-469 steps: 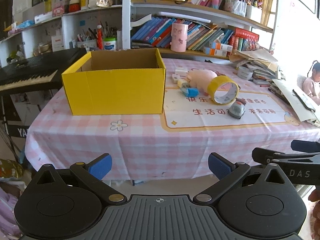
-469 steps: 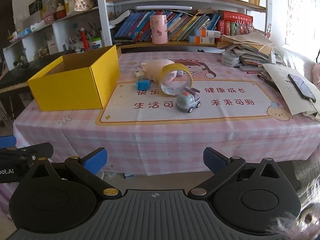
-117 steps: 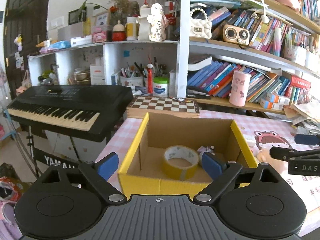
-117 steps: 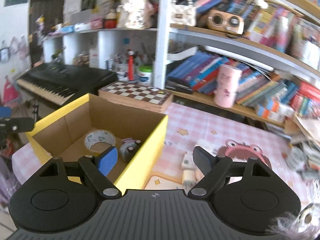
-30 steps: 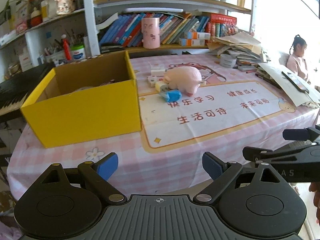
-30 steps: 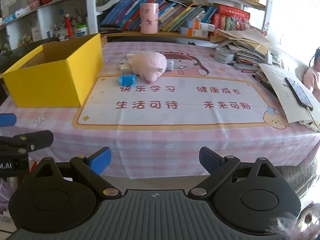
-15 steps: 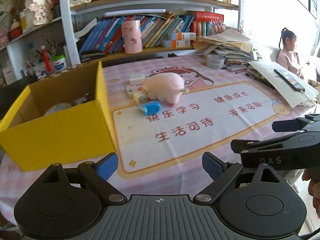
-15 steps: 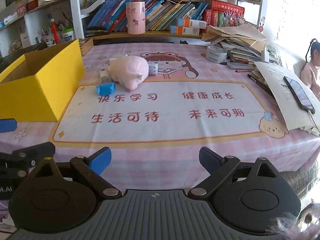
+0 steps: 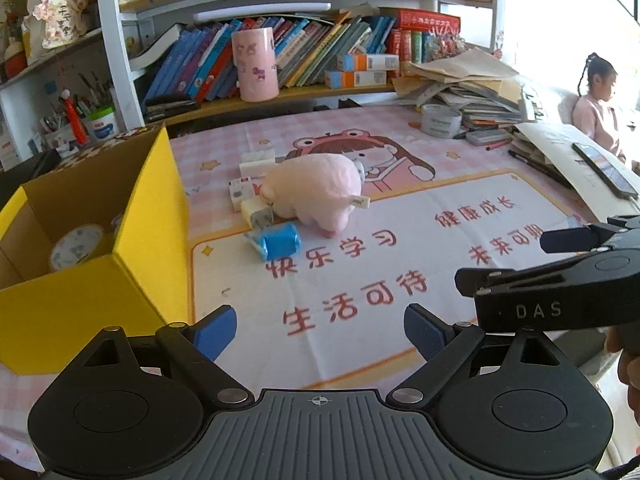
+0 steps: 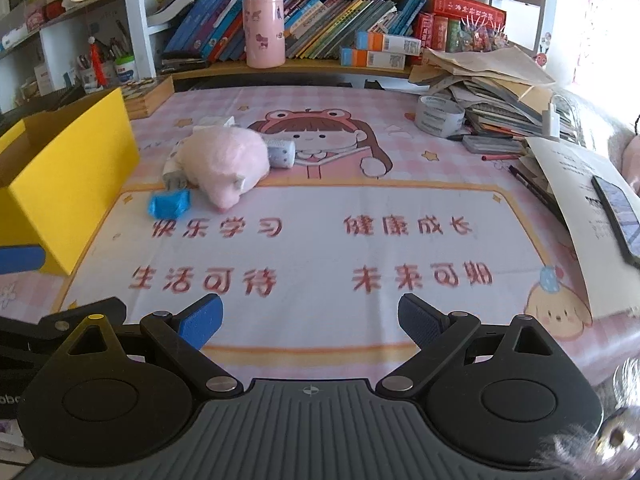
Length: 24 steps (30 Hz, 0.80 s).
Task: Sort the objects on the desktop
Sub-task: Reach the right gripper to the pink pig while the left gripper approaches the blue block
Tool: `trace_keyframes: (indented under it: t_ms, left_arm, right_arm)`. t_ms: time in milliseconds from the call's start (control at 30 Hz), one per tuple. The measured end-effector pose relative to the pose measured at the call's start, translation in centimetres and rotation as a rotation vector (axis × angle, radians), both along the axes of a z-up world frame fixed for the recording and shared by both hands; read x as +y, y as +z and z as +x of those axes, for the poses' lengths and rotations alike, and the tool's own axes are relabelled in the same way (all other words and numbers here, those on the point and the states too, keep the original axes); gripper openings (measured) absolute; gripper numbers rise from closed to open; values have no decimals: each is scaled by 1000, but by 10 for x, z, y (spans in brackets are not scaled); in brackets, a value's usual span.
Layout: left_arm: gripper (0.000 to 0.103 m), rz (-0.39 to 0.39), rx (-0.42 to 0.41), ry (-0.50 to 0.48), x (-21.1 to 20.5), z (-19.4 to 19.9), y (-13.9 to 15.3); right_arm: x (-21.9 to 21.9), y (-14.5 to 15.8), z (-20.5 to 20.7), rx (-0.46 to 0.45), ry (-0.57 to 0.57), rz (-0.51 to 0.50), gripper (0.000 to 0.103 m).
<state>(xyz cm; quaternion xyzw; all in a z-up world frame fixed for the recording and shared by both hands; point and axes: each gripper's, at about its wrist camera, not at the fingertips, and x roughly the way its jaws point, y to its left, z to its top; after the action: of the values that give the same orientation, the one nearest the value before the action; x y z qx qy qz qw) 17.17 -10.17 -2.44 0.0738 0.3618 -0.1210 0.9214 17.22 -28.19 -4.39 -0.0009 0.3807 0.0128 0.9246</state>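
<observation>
Partly sorted: a tape roll [image 9: 76,246] already lies in the yellow box [image 9: 152,216]. The pink plush pig [image 9: 316,194], blue packet [image 9: 276,242] and small blocks [image 9: 250,194] remain on the bench [image 9: 400,256]. Left gripper [image 9: 318,326] and right gripper [image 10: 310,318]: jaws wide open, empty.

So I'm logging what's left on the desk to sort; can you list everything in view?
box: one, yellow, left side of table
tape roll: one, yellowish, inside the box
plush pig: one, pink, mid-table beside the box
wrapped packet: one, blue, in front of the pig
small blocks: several, white and cream, against the pig's left side
grey tape roll: one, far right by the paper pile
paper pile: one stack, far right
phone: one, dark, on papers at right edge
pink cup: one, on shelf among books
person: one, pink top, seated far right
left claw: open, empty
right claw: open, empty
</observation>
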Motion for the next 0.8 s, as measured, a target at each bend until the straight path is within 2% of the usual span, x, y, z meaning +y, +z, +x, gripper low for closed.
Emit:
trace_keyframes:
  t_ms: [367,633,800]
  left_arm:
    - [93,14,21,92,-15,31,-7]
    - [92,32,24,186,-17,66,-19]
    - [92,46,28,202,-21,76,-22]
  right_arm:
    - [-15,2,69,-13,138,23,95]
    - [3,15,136,-69,401,-14,94]
    - [28,16,169,-57,557,-40,94]
